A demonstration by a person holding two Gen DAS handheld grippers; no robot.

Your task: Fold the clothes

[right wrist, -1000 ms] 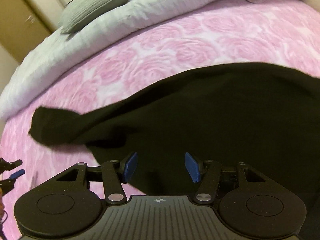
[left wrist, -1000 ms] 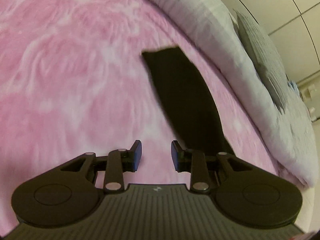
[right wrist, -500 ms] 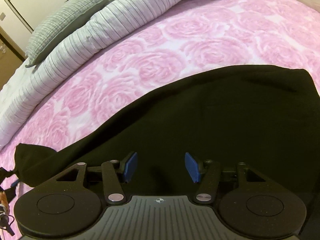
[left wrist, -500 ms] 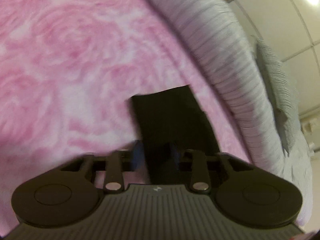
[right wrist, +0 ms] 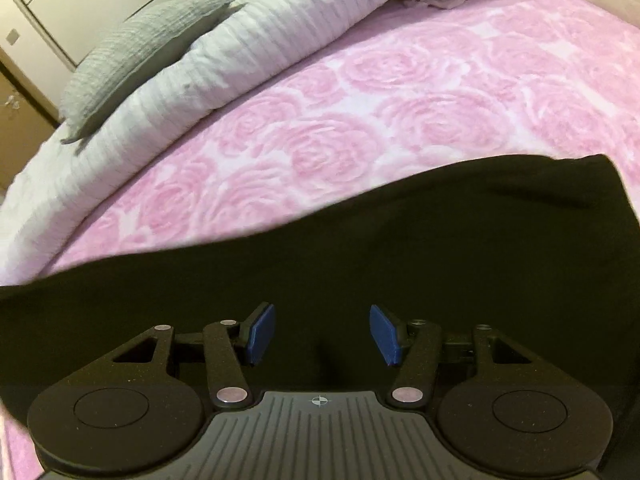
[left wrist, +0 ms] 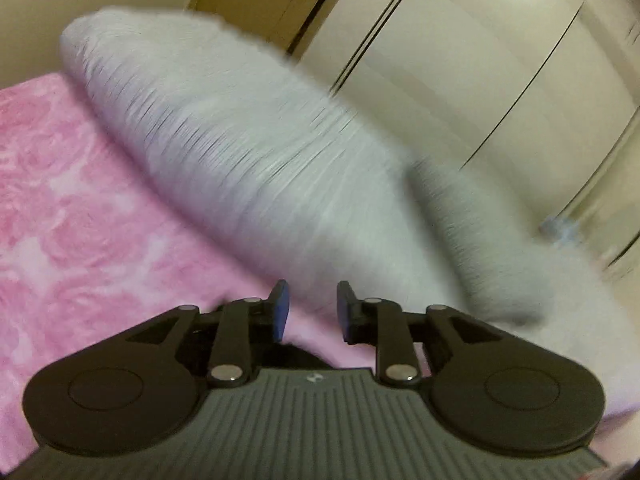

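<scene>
My right claw (right wrist: 322, 334) stands wide open, gripping nothing, low over the black garment (right wrist: 400, 256) spread across the near side of the pink rose bedspread (right wrist: 360, 128). My left claw (left wrist: 309, 312) is partly open, empty between its pads, aimed at the blurred white striped duvet (left wrist: 240, 152); a dark scrap shows beneath it.

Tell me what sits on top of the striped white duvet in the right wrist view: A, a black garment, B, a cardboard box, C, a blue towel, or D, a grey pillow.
D: a grey pillow rests on the striped white duvet, while the black garment lies lower down on the pink rose bedspread.
</scene>
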